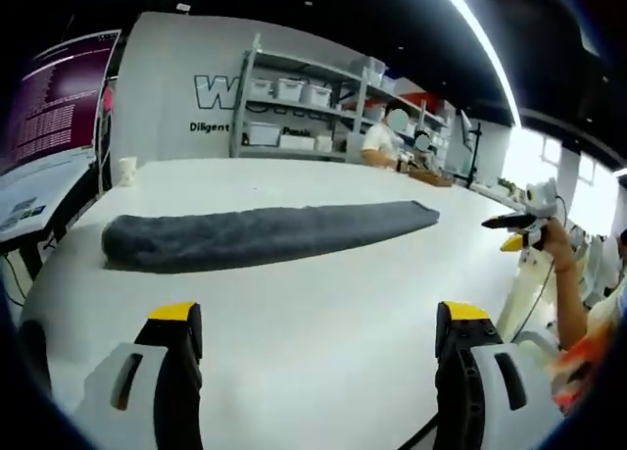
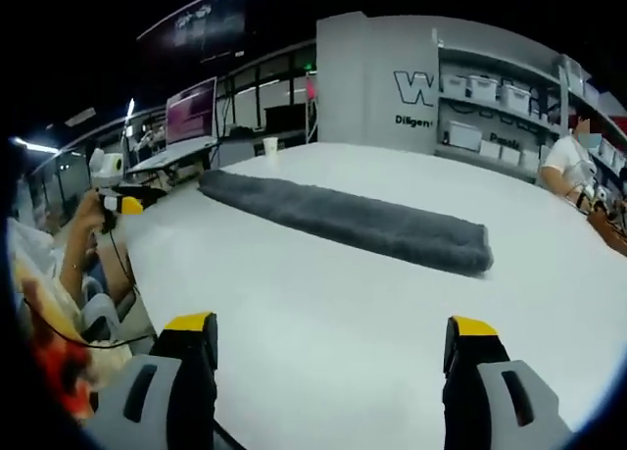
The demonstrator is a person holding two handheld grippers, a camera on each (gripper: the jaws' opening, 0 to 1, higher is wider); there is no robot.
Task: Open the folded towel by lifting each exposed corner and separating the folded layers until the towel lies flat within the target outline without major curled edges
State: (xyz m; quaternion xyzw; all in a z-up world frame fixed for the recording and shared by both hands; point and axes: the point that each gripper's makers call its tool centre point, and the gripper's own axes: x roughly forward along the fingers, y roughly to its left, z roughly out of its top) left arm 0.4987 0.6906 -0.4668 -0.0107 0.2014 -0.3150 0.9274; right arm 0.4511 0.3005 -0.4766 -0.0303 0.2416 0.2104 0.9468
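Table [image 1: 323, 352]: white, broad; I judge it bare around the work so the cloth can spread.

Towel [image 1: 265, 236]: dark grey, folded into a long narrow strip, lying flat mid-table, untouched. It lies ahead of both tongs and well apart from them, its length running across each view.

Left tongs [image 1: 318, 327]: mine, jaws wide apart, empty, low over the near edge.

Right tongs [image 2: 328, 337]: same, apart and empty. I judge both held ready for a corner.

Wall lettering [image 1: 217, 91] cut off behind shelves [image 1: 299, 102], shelf bin [image 2: 464, 135] contents too small to tell
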